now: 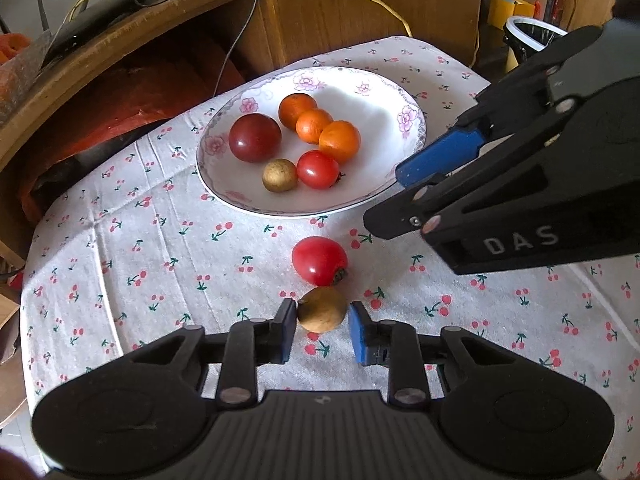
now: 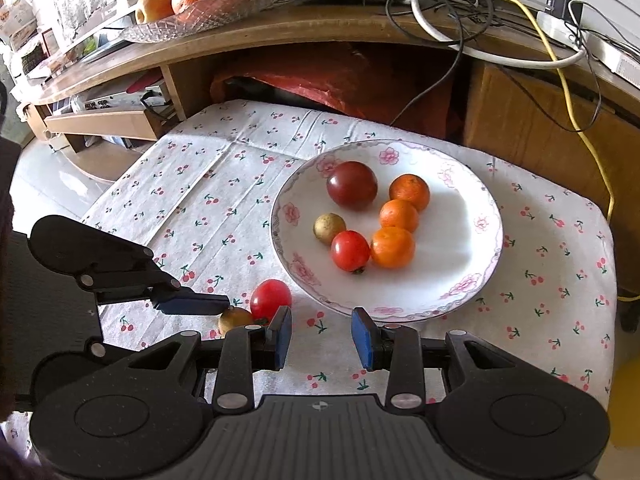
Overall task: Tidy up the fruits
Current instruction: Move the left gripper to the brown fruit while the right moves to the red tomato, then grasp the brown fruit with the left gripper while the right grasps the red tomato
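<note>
Cherry-print tablecloth (image 1: 160, 240): left tongs (image 1: 322, 322) straddle round tan longan (image 1: 322, 314), gap remaining; right tongs (image 2: 322, 338) wide, empty.

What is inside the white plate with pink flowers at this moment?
The plate holds six fruits: one dark red tomato, one small red tomato, three oranges in a row and one small brown fruit. Whatever lies beneath them is hidden.
</note>
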Tool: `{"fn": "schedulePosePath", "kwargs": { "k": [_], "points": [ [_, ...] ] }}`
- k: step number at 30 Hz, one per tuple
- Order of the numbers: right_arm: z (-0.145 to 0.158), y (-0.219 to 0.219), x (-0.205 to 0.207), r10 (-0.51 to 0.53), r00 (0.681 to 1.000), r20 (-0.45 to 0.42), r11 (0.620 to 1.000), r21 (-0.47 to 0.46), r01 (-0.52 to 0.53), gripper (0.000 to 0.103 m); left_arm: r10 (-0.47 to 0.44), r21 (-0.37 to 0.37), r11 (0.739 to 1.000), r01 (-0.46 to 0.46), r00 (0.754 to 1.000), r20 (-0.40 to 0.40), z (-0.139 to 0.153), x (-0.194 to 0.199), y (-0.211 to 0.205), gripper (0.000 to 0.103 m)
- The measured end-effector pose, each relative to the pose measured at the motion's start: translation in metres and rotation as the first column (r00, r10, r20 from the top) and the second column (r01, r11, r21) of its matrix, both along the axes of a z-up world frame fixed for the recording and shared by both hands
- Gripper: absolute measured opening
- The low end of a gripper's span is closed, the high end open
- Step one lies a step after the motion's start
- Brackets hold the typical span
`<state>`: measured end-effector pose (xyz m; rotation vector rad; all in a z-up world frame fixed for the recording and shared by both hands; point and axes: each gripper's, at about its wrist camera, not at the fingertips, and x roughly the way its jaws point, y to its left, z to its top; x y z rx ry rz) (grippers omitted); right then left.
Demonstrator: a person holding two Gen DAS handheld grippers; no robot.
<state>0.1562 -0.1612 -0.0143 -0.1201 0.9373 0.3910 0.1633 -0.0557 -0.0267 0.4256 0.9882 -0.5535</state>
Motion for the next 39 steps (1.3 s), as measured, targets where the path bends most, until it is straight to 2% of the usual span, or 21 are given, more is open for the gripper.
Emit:
{"fn": "schedulePosePath", "kwargs": {
  "k": [16, 22, 27, 39],
  "points": [
    [-0.019, 0.028, 0.014, 0.037, 0.998, -0.059, 0.999, 0.029, -0.035, 0.031, 0.018, -0.034, 0.999, -0.019, 1.0, -0.015, 0.0, -0.004, 0.023, 0.034],
    [-0.021, 0.035, 0.02, 0.043, 0.997, -0.063, 0.998, 0.057, -0.039, 0.031, 0.018, -0.077, 0.997, -0.02, 0.999, -0.027, 0.001, -0.002, 0.025, 0.034],
    [-0.023, 0.032, 0.024, 0.036, 0.995, -0.098, 0.994, 0.102, -0.026, 0.02, 0.025, -0.112, 0.993, -0.029, 0.999, -0.043, -0.001, 0.002, 0.026, 0.035],
    [-0.017, 0.02, 0.016, 0.014, 0.995, -0.103, 0.994, 0.105, -0.004, 0.019, 0.019, -0.102, 0.995, -0.022, 0.999, -0.027, -0.009, 0.006, 0.019, 0.036]
  ]
}}
